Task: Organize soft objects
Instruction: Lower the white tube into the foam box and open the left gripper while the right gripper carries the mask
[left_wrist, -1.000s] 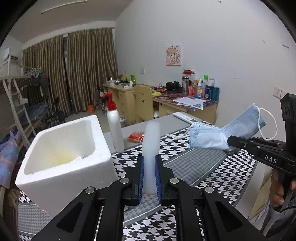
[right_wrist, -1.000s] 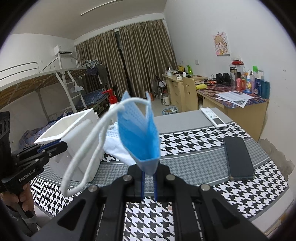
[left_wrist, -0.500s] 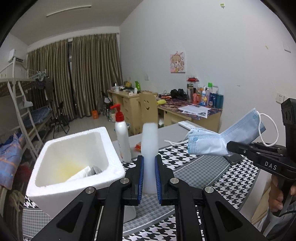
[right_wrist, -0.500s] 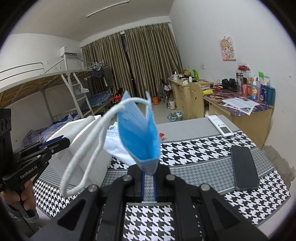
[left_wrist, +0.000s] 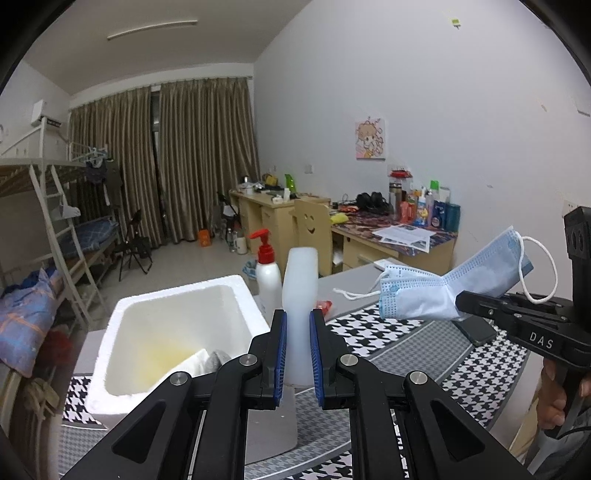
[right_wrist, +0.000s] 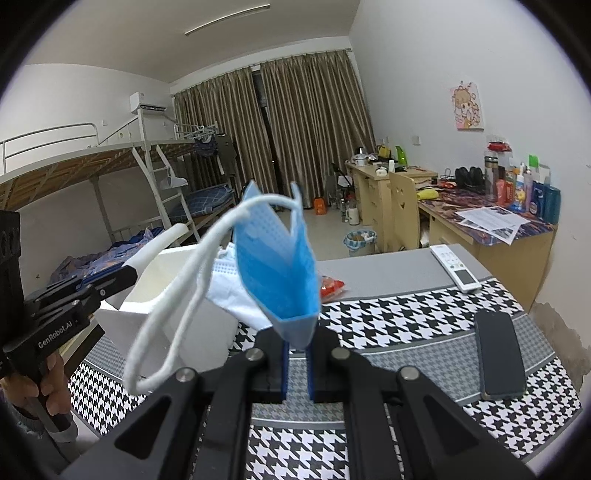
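My left gripper (left_wrist: 297, 354) is shut on an upright white foam strip (left_wrist: 299, 291), held in the air just right of the open white foam box (left_wrist: 110, 384). Some white and grey items (left_wrist: 212, 361) lie at the box's bottom. My right gripper (right_wrist: 297, 354) is shut on the folded end of a bunch of blue face masks (right_wrist: 277, 266), with a white ear loop (right_wrist: 173, 317) dangling to the left. In the left wrist view the masks (left_wrist: 439, 291) and right gripper (left_wrist: 463, 301) hover at the right, above the table. The right wrist view shows the left gripper (right_wrist: 125, 275) by the foam box (right_wrist: 147, 314).
A houndstooth cloth (right_wrist: 406, 314) covers the table. On it lie a dark phone (right_wrist: 498, 358), a white remote (right_wrist: 456, 267) and a red packet (right_wrist: 330, 286). A white pump bottle with a red top (left_wrist: 267, 280) stands behind the box. A hand (left_wrist: 554, 398) grips the right tool.
Both grippers have risen a little with their loads; the foam box now sits lower in the left wrist view, with more of its inside showing. Both grips are unchanged.
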